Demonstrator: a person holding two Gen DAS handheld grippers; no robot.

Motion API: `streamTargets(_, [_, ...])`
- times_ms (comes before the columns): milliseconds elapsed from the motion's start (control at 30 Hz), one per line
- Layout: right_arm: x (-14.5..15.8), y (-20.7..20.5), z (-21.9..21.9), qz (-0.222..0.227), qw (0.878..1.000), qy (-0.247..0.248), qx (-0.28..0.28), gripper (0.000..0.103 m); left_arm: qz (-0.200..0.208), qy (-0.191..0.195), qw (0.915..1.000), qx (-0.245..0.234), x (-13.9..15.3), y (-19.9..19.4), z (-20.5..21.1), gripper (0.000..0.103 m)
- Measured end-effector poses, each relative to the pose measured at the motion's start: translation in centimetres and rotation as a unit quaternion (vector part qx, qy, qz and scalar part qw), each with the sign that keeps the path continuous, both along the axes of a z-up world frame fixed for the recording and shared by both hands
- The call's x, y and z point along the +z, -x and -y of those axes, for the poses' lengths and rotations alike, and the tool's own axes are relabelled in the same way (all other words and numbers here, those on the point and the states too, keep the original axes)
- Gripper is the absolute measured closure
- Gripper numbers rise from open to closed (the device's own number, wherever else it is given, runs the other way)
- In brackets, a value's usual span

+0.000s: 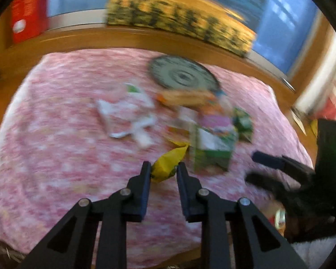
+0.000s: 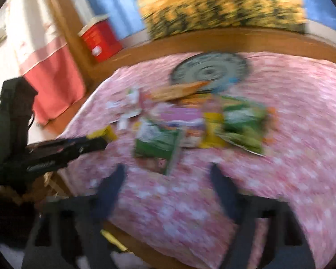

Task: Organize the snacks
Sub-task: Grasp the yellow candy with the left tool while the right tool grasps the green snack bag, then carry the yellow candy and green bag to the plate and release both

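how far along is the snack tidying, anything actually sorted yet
Early. Nothing looks sorted: the round plate is bare apart from an orange packet overlapping its near edge. In hand: the left gripper holds a yellow packet. The right gripper is open and empty. Left: the green box, green bag, pink packet and white wrappers still heaped on the pink cloth.

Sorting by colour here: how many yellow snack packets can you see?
2, blur may hide more: one yellow packet in the left gripper; another yellow packet in the pile, left of the green bag.
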State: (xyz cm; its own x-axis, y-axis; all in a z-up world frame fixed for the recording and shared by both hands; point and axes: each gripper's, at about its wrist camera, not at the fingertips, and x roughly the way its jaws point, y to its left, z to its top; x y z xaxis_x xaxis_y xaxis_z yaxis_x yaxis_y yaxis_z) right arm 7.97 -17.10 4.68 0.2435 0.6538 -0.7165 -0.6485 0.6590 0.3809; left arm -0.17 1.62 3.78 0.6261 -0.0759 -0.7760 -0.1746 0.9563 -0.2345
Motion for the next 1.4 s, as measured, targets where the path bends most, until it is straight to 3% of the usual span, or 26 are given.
streamTargets(100, [-0.3, -1.1, -2.0, -0.036, 0.999, 0.0, 0.027, 0.007, -0.011, 0.011, 0.9988, 0.047, 0.0, 0.0, -1.3, 0.079])
streamTargets(267, [-1.8, -3.3, -4.4, -0.093, 0.996, 0.017, 0.002, 0.008, -0.02, 0.045, 0.9933, 0.104, 0.2, 1.4, -1.6, 0.079])
streamTargets(300, [-1.7, -3.6, -4.9, -0.096, 0.995, 0.019, -0.008, 0.017, -0.018, 0.053, 0.9921, 0.112, 0.3, 2.0, -1.4, 0.079])
streamTargets(333, [-1.7, -3.7, -5.2, -0.097, 0.995, 0.028, -0.015, 0.035, -0.022, 0.054, 0.9918, 0.114, 0.4, 2.3, -1.0, 0.079])
streamTargets(367, [-1.8, -3.8, -5.6, -0.088, 0.995, 0.045, -0.022, 0.042, -0.03, 0.049, 0.9918, 0.115, 0.3, 2.5, -0.5, 0.079])
streamTargets(400, [-1.8, -3.8, -5.8, -0.084, 0.995, 0.049, -0.021, 0.059, -0.038, 0.043, 0.9918, 0.114, 0.2, 2.8, -0.1, 0.079])
streamTargets(467, [-1.9, -3.8, -6.0, -0.088, 0.995, 0.051, -0.017, 0.063, -0.047, 0.042, 0.9916, 0.113, 0.1, 3.0, 0.4, 0.079])
streamTargets(600, [-1.8, -3.5, -4.9, -0.081, 0.996, 0.042, -0.004, 0.066, -0.046, 0.025, 0.9941, 0.095, 0.1, 2.8, 1.2, 0.079])
streamTargets(767, [0.6, -2.9, -1.0, -0.078, 0.996, 0.032, -0.004, 0.066, -0.04, 0.01, 0.9972, 0.062, 1.1, 2.2, 1.4, 0.079])
streamTargets(900, [4.3, -2.8, 1.0, -0.038, 0.999, 0.018, 0.006, 0.066, -0.019, -0.042, 0.9977, 0.049, 3.3, 1.3, 1.6, 0.079])
streamTargets(1167, [9.5, -4.0, 1.5, 0.032, 0.999, 0.01, -0.015, 0.066, 0.055, -0.043, 0.9968, 0.038, 9.7, -1.0, 0.2, 0.079])
streamTargets(1400, [11.7, -4.0, 2.5, 0.07, 0.997, 0.002, -0.038, 0.066, 0.07, -0.056, 0.996, -0.005, 12.6, -1.6, -0.4, 0.079])
